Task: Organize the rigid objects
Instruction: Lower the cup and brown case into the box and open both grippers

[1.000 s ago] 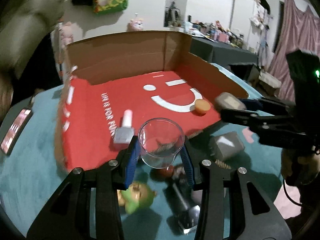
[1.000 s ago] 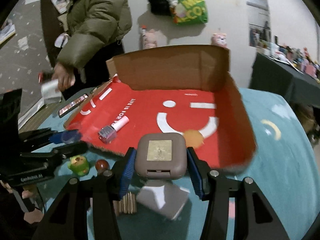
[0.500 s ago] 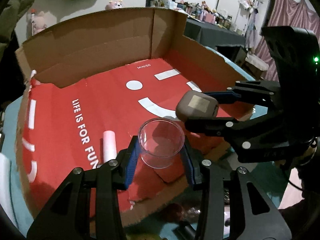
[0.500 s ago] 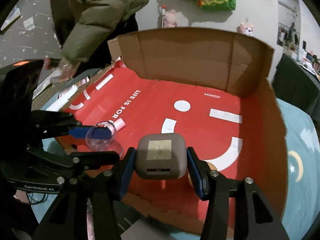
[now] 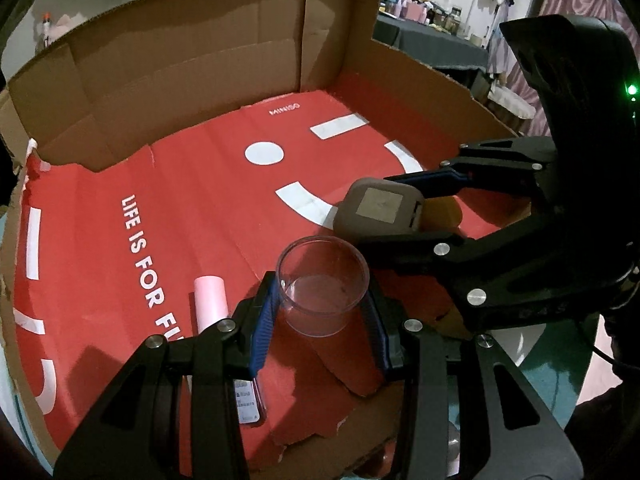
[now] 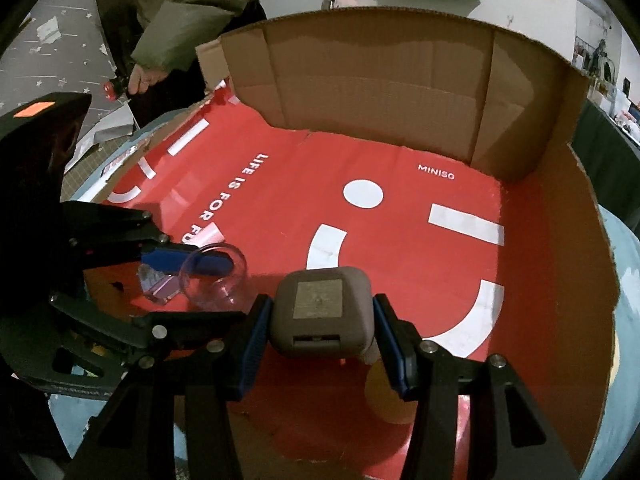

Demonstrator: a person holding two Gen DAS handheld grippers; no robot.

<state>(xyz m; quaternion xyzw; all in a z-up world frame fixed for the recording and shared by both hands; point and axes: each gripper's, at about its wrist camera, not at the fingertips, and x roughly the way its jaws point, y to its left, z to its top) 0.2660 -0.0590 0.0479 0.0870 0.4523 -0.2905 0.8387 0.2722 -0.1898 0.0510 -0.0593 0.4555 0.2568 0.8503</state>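
Both grippers have travelled forward and down from above the clutter on the teal desk to a spot over the front part of the red cardboard box (image 5: 120,128), so its printed floor now fills each view. Clamped between the blue pads of the left gripper (image 5: 322,300) is the clear plastic cup (image 5: 323,288), upright and mouth up, hanging above the red floor near the torn front edge. Just to its right, the right gripper (image 6: 322,320) is closed on the grey-brown square case (image 6: 322,308), label side up, likewise above the floor and not yet resting on it. Already lying in the box are a pink-capped bottle (image 5: 210,298) beside the left gripper and an orange round piece (image 5: 442,212), half hidden behind the case. Judging by this, the carrying leg is nearly finished; what remains is lowering each object onto a free patch, clear of the bottle and of each other, before letting go.
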